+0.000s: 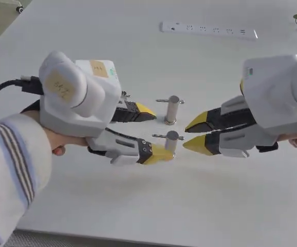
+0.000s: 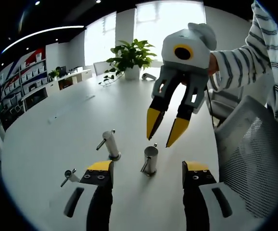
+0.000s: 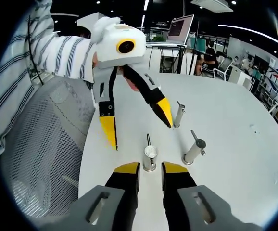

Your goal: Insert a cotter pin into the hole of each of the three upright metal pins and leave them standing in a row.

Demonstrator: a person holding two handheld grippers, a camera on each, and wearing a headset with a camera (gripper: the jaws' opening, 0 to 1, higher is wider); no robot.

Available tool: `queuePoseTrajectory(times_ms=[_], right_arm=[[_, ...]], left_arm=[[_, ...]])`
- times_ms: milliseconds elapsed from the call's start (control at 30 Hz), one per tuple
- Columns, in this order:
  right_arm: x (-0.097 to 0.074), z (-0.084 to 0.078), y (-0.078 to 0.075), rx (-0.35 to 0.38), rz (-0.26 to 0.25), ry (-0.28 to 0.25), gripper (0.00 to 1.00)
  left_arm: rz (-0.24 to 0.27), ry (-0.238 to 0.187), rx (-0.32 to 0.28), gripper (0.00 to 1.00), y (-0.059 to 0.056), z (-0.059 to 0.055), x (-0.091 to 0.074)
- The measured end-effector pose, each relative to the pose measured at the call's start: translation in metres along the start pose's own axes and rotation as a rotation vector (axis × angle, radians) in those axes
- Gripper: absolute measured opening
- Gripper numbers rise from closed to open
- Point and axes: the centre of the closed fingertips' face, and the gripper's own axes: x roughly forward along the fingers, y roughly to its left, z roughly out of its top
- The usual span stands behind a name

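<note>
Centre frame: left gripper (image 1: 159,133) spread wide facing the near pin (image 1: 172,141); right gripper (image 1: 188,136), jaws slightly parted, just beside it.

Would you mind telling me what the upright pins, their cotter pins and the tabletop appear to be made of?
The upright pins look like bare steel or aluminium: grey, satin, with soft highlights. The cotter pins appear to be thin, silvery metal wire. The tabletop is white and matte, likely laminate or painted board; the pictures cannot settle which.
</note>
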Motion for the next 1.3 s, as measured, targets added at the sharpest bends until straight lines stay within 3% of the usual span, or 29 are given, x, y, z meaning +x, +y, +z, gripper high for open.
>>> queuePoseTrajectory(times_ms=[33, 233, 333, 367, 433, 633, 1033, 1167, 1300], right_arm=[[0.001, 0.0, 0.001, 0.007, 0.003, -0.001, 0.15], [0.007, 0.003, 0.002, 0.029, 0.015, -0.011, 0.23], [0.012, 0.003, 0.002, 0.045, 0.021, -0.012, 0.24], [0.015, 0.003, 0.002, 0.049, 0.025, -0.009, 0.24], [0.019, 0.003, 0.002, 0.048, 0.031, -0.004, 0.24], [0.032, 0.0, 0.002, 0.044, 0.034, 0.01, 0.25], [0.042, -0.011, -0.002, 0.05, 0.04, 0.03, 0.2], [0.044, -0.01, 0.001, 0.046, 0.051, 0.025, 0.11], [0.046, -0.009, 0.0, 0.063, 0.045, 0.015, 0.09]], left_arm=[[0.006, 0.001, -0.002, 0.66, -0.001, -0.002, -0.003], [0.006, -0.054, -0.061, 0.89, -0.014, -0.006, -0.019], [0.033, -0.023, -0.094, 0.99, -0.015, -0.016, -0.023], [0.065, -0.01, -0.083, 0.99, -0.012, -0.021, -0.025], [0.074, -0.007, -0.106, 0.99, -0.014, -0.025, -0.027], [0.115, -0.069, -0.215, 0.99, -0.018, -0.024, -0.037], [0.168, -0.076, -0.259, 0.99, -0.018, -0.028, -0.049], [0.179, -0.079, -0.265, 0.99, -0.018, -0.028, -0.051], [0.188, -0.077, -0.271, 0.99, -0.016, -0.029, -0.053]])
